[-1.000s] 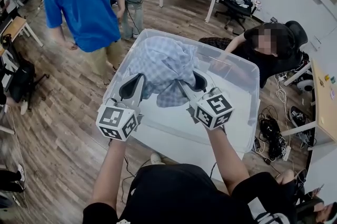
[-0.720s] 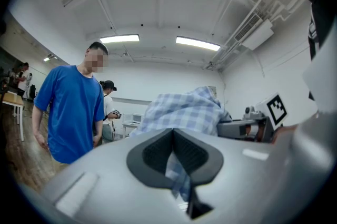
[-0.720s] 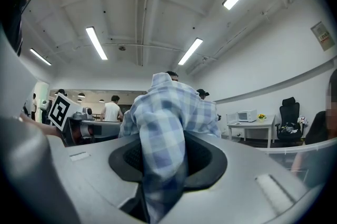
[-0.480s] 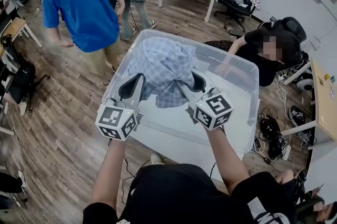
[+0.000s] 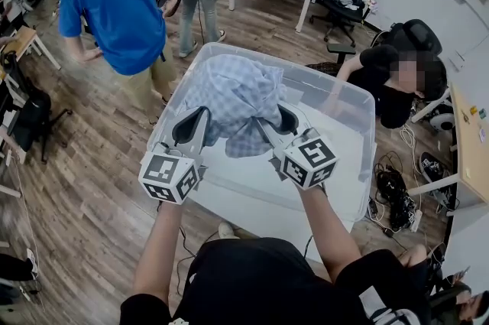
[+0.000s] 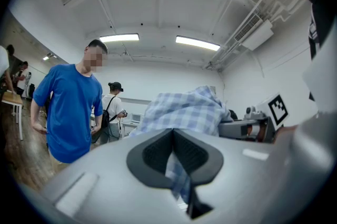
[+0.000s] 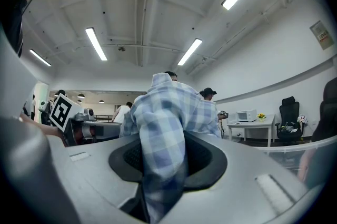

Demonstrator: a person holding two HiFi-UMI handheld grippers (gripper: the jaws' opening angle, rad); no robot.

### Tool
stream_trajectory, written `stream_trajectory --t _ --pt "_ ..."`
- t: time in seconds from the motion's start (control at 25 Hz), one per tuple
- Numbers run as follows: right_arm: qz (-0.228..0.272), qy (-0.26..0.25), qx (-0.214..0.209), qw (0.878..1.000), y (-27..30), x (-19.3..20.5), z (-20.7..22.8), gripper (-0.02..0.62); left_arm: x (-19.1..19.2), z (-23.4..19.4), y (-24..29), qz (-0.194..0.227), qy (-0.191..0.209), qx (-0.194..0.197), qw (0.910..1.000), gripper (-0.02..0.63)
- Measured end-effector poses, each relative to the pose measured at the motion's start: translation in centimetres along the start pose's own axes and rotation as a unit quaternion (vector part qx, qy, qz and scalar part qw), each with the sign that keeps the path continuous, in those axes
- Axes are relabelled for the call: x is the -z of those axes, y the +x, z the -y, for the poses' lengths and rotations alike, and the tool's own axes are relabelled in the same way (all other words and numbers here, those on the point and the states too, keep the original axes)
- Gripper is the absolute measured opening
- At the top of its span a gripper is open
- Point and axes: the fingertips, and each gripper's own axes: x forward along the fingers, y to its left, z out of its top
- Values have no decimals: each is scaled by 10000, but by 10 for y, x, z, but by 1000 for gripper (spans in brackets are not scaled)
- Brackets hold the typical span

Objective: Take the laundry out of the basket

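A: Laundry (image 5: 235, 95), where is it?
B: Bunched up over the basket's (image 5: 359, 163) far left corner, a blue checked shirt.
A: And the grippers?
B: Left gripper (image 5: 203, 114) and right gripper (image 5: 267, 121) each pinch the laundry's cloth.

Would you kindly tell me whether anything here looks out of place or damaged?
Nothing is spilled or damaged. The checked shirt hangs bunched between the left gripper and right gripper, both shut on it, over the clear bin.
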Motion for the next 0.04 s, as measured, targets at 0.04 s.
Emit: stream_trajectory --t 0.04 --pt "-2 3 -1 10000 1 0 1 144 0 -1 1 -4 -4 1 10000 8"
